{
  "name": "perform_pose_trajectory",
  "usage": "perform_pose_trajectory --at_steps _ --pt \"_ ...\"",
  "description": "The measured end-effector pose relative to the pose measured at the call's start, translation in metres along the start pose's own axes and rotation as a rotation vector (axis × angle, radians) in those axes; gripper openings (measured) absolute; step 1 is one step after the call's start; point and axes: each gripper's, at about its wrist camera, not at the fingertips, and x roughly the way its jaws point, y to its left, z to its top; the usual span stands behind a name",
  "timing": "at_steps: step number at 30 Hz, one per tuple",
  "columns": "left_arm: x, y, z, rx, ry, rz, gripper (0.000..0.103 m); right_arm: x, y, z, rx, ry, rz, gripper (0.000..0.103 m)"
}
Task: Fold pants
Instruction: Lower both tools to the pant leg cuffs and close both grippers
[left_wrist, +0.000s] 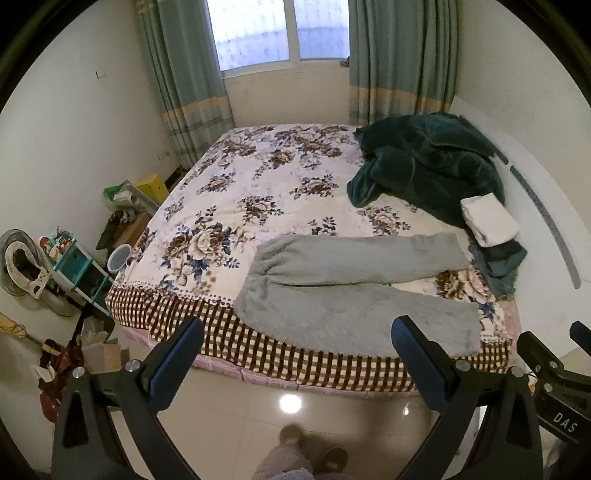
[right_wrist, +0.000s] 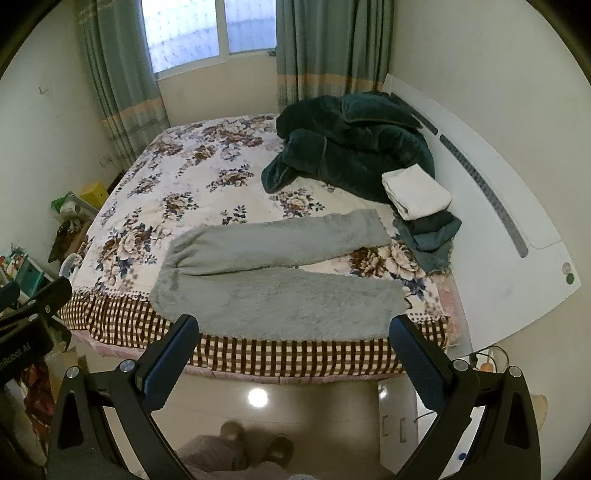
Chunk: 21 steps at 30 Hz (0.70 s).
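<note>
Grey fleece pants lie flat on the near edge of the bed, waist at the left, both legs spread to the right in a narrow V. They also show in the right wrist view. My left gripper is open and empty, held above the floor in front of the bed, short of the pants. My right gripper is open and empty too, at about the same distance. The right gripper's body shows at the right edge of the left wrist view.
The bed has a floral cover with a checked border. A dark green blanket, a folded white cloth and a white headboard are at the right. Shelves and clutter stand at the left. My feet are on the tiled floor.
</note>
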Motion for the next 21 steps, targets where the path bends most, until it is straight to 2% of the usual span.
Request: perform_pose_trajectory --at_steps 4,10,14,16,21 --pt "0.036 -0.009 0.02 0.002 0.033 0.006 0.103 0.048 -0.013 0.029 0.01 0.034 -0.013 0.103" --pt "0.119 -0.022 0.067 0.009 0.084 -0.001 0.103 0.148 -0.024 0.086 0.052 0.099 -0.039 0.103" --pt "0.186 -0.033 0.105 0.037 0.119 -0.003 0.103 0.227 -0.03 0.137 0.09 0.147 -0.067 0.103" --pt "0.222 -0.037 0.123 0.047 0.15 -0.002 0.103 0.274 -0.034 0.165 0.124 0.205 -0.074 0.103" --pt "0.334 -0.041 0.161 0.025 0.257 0.027 0.103 0.386 -0.036 0.221 0.181 0.306 -0.078 0.103"
